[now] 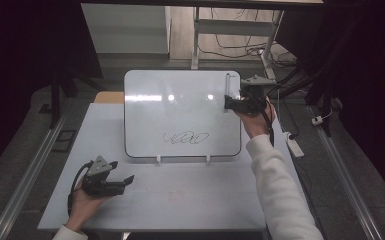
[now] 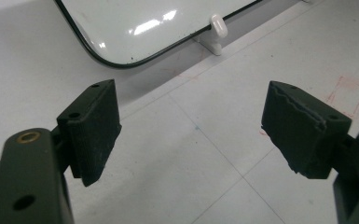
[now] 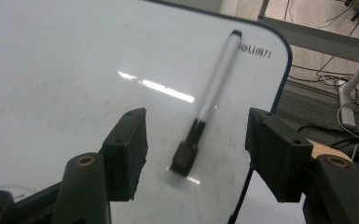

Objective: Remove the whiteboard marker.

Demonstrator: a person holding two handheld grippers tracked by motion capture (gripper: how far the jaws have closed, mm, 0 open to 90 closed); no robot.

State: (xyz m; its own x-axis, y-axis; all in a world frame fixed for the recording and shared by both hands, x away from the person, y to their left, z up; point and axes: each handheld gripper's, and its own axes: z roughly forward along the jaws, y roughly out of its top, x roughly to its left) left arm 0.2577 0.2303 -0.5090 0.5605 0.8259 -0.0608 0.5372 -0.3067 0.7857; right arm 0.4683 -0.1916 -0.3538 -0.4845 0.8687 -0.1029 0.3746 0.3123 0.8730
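Note:
A white board [image 1: 180,110] stands propped on the table, with a black scribble [image 1: 186,137] low on its face. A white marker with a black cap [image 1: 228,87] clings to its upper right edge. My right gripper [image 1: 228,103] is held up against that edge. In the right gripper view the marker [image 3: 214,93] lies on the board [image 3: 74,60], its cap between the open jaws of my right gripper [image 3: 196,121], which do not touch it. My left gripper [image 1: 122,171] rests at the front left, open and empty [image 2: 189,100] over the table, facing the board's lower corner [image 2: 135,18].
The pale table [image 1: 180,195] has faint red marks in front of the board's two white feet [image 2: 217,30]. A power strip [image 1: 295,145] and cables lie on the floor at the right. A desk frame [image 1: 230,25] stands behind the table.

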